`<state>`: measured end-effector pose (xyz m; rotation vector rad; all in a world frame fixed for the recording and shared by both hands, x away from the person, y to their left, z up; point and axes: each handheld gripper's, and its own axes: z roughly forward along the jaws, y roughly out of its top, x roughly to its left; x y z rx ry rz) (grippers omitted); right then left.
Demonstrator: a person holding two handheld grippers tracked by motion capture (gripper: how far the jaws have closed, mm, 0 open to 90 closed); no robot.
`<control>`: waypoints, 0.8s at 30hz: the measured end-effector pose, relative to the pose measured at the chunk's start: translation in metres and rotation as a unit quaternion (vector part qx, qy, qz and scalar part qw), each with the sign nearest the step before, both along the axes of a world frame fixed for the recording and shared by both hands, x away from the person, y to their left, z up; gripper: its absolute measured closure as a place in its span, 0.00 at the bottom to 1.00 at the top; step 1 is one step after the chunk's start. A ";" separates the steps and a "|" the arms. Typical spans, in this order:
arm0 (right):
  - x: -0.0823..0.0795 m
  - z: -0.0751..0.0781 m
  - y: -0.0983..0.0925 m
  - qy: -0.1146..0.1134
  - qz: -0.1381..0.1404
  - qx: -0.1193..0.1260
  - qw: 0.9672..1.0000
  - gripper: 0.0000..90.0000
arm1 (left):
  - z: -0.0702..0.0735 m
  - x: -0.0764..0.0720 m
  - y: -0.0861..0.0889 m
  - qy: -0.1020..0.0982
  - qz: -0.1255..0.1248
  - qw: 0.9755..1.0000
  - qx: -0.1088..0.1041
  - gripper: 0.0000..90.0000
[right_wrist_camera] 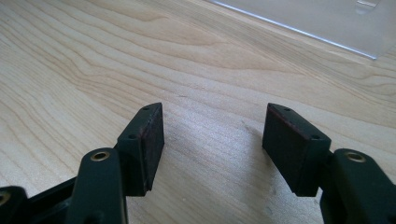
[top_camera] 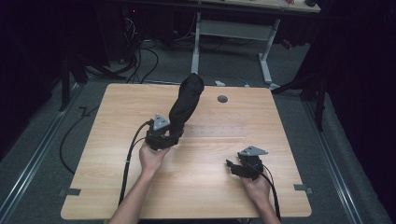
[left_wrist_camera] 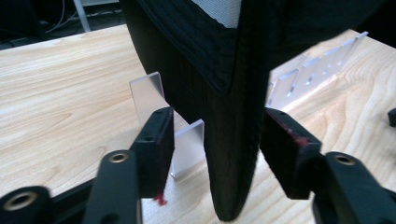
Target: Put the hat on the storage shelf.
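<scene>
The black cap (top_camera: 186, 105) stands upright in a clear rack (left_wrist_camera: 187, 144) near the middle of the table (top_camera: 112, 154), between the left gripper's (left_wrist_camera: 215, 140) released jaws. The right gripper (right_wrist_camera: 212, 140) rests apart, open and empty.

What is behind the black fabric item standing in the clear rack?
Behind the black fabric item stand clear acrylic rack dividers. The fabric covers the rack's middle part.
</scene>
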<state>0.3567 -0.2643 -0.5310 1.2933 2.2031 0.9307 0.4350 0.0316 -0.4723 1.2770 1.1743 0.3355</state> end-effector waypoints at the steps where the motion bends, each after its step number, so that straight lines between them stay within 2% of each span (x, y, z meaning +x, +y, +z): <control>1: 0.000 0.000 0.000 0.000 0.000 0.000 1.000 0.43 | 0.001 -0.001 0.001 0.000 -0.002 1.000 0.004 0.48; 8: 0.000 0.000 0.000 0.000 0.000 0.000 1.000 0.43 | 0.008 -0.013 0.012 0.002 -0.006 1.000 -0.001 0.44; 15: 0.000 0.000 0.000 0.000 0.000 0.000 1.000 0.43 | 0.015 -0.024 0.022 0.001 -0.020 1.000 0.000 0.44; 24: 0.000 0.000 0.000 0.000 0.000 0.000 1.000 0.43 | 0.019 -0.036 0.034 0.005 -0.027 1.000 -0.005 0.43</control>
